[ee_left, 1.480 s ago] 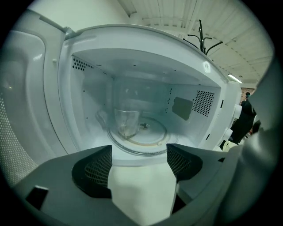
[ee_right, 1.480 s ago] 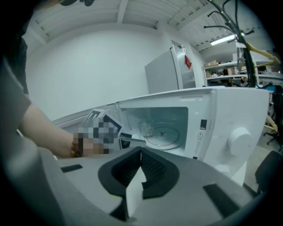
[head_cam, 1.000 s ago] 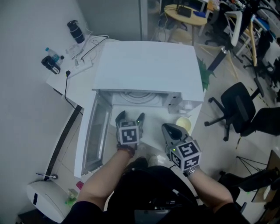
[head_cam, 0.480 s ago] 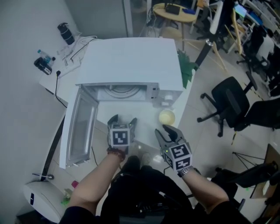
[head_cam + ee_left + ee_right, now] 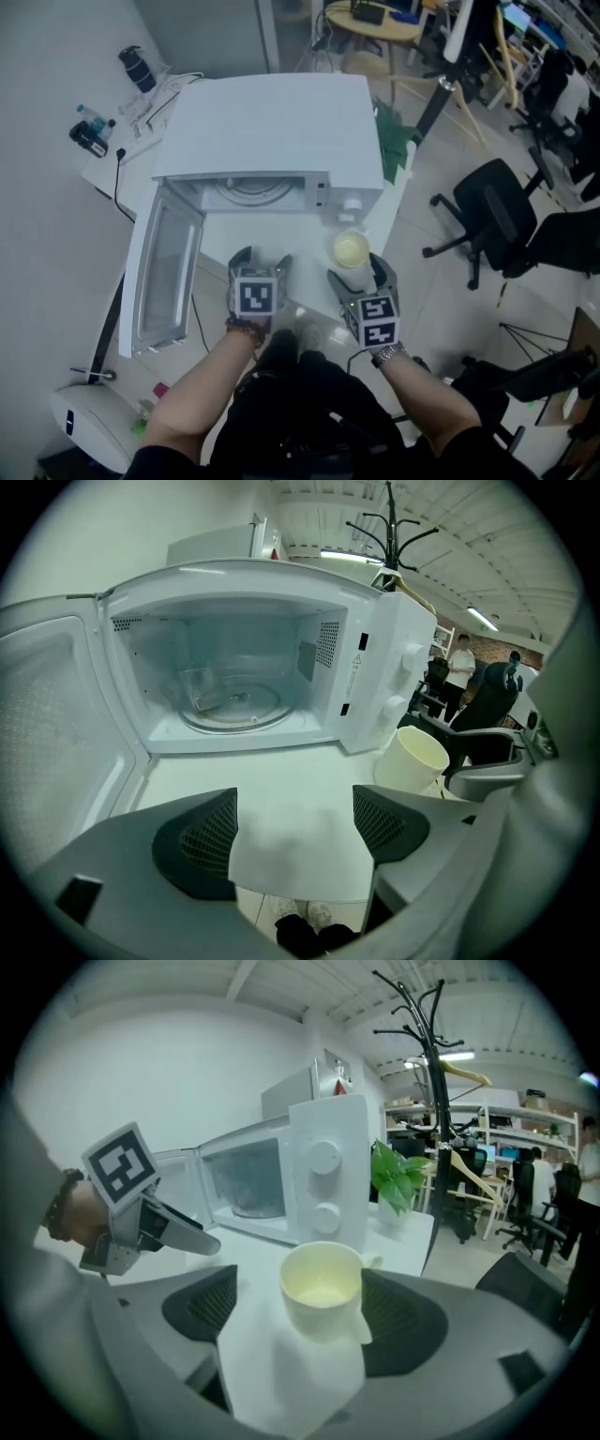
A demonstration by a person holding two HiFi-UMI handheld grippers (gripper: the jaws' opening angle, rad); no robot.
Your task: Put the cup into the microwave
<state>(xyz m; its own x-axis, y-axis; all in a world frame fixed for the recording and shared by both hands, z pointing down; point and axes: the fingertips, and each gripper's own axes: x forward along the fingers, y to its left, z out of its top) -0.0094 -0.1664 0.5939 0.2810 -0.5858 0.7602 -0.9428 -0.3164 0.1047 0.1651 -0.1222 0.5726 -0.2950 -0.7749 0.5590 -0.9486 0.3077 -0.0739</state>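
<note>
A pale yellow cup [image 5: 352, 249] stands upright on the white table [image 5: 305, 281], just in front of the microwave's [image 5: 272, 131] control panel. My right gripper [image 5: 356, 270] reaches around the cup [image 5: 323, 1288]; its jaws are opening, the cup stands between them, and the left pad is clear of it. My left gripper [image 5: 262, 260] hovers open over the table's near edge with nothing between its pads [image 5: 197, 841]. It faces the open microwave [image 5: 234, 686], whose glass turntable [image 5: 230, 708] is bare. The microwave door [image 5: 159, 272] is swung out to the left.
A potted green plant [image 5: 394, 141] sits at the table's right rear corner. Cables, a bottle and small gadgets [image 5: 103, 131] lie on the desk to the left. Black office chairs [image 5: 497, 225] stand on the floor to the right. A coat stand [image 5: 427, 1072] rises behind.
My right gripper has moved forward and down to the cup and its jaws have spread from shut to wide. My left gripper has drawn back from the microwave opening toward the table's near edge.
</note>
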